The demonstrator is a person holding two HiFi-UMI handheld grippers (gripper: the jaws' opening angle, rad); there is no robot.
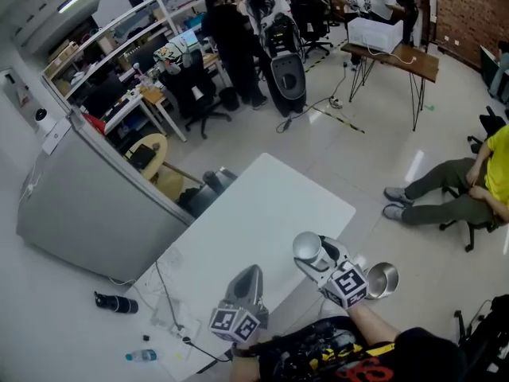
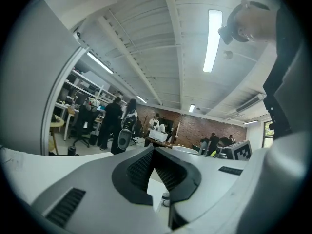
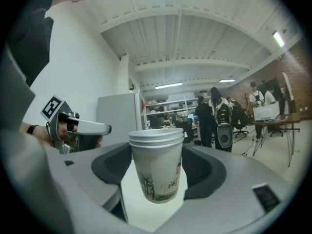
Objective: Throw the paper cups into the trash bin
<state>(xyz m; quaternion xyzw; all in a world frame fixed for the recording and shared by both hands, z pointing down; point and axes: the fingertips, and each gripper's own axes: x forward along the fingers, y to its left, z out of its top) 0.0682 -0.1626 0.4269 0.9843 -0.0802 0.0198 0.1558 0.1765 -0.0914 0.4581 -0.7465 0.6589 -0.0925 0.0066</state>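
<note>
Cups (image 3: pixel 157 160), stacked, are gripped by the right hand-held gripper (image 3: pixel 159 173) just beside the bin (image 1: pixel 382 280); the drop is judged undone. The left hand-held gripper (image 2: pixel 155 165), farther from the bin, is closed and empty.

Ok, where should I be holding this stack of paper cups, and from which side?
Grip the cup stack on its upper side wall, just under the rolled rims, coming in level from the side. It stands upright and tapers downward, so the wider top would likely stop it slipping through. The right gripper holds it that way, one pad on each side.
</note>
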